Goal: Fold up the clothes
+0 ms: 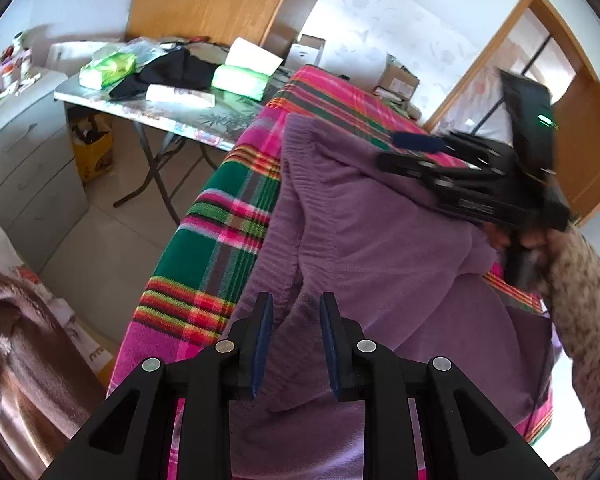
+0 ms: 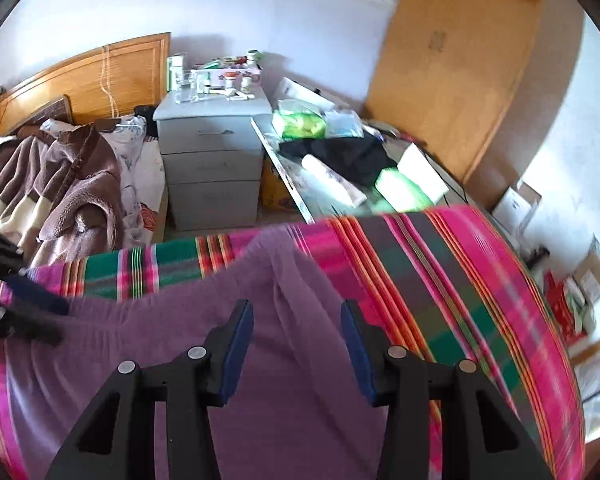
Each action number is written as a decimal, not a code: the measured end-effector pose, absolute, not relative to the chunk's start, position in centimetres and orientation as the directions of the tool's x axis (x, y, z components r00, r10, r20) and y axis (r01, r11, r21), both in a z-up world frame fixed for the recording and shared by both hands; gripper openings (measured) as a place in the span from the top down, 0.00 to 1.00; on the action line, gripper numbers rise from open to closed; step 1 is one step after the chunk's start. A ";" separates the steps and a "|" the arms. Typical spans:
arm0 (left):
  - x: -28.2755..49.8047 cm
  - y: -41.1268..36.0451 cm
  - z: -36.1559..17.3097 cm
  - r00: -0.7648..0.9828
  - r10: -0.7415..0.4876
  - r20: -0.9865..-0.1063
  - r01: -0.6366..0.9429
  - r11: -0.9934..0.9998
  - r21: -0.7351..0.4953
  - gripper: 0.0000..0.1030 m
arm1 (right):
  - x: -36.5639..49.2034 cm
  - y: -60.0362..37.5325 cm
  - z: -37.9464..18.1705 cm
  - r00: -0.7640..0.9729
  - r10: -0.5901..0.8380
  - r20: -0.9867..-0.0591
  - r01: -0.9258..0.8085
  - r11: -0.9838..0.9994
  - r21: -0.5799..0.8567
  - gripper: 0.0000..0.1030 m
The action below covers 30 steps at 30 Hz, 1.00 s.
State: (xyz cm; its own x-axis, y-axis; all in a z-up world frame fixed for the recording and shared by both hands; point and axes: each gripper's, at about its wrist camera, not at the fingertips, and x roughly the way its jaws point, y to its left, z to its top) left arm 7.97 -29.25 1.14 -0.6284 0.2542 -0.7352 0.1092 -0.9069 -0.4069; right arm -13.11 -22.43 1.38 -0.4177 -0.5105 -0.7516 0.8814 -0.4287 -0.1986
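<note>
A purple garment (image 1: 380, 248) is lying on the bright plaid blanket (image 1: 220, 216), filling the middle and bottom of both views and stretching away toward the top. The right tool (image 2: 297, 344) is hanging over it, wide open and holding nothing. The left tool (image 1: 296, 340) is sitting partly open over a fold of the cloth, closer to it; I cannot tell if it is pinching.

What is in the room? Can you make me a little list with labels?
garment: purple fleece garment, lying rumpled on the blanket
surface: pink and green plaid blanket
left gripper: open above the purple fabric, nothing pinched
right gripper: open above the garment, nothing held
beside: folding table with green packs, grey drawer unit
</note>
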 end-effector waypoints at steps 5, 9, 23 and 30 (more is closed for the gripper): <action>7.5 -28.9 1.3 -0.615 0.278 -0.738 0.060 -0.917 -0.395 0.76 | -15.5 -24.3 0.2 -0.416 -0.483 -0.771 0.865 -0.472 -0.171 0.55; 7.3 -28.3 1.2 -0.597 0.294 -0.746 0.028 -0.922 -0.386 0.72 | -17.1 -24.3 -0.8 -0.377 -0.477 -0.793 0.858 -0.503 -0.105 0.65; 5.7 -28.2 0.3 -0.521 0.300 -0.799 -0.003 -0.937 -0.350 0.68 | -19.2 -25.0 1.0 -0.473 -0.477 -0.740 0.786 -0.609 -0.110 0.98; 4.6 -29.3 -0.1 -0.505 0.344 -0.791 0.007 -0.915 -0.403 0.92 | -20.2 -25.7 -0.2 -0.479 -0.446 -0.756 0.770 -0.626 -0.118 0.98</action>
State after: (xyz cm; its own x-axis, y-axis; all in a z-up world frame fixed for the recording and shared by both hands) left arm 4.61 -29.32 -0.14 -0.5054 0.3445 -0.7912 0.0067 -0.9153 -0.4027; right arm -20.23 -25.66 -0.18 -0.4790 -0.4464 -0.7558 0.7704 -0.6265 -0.1183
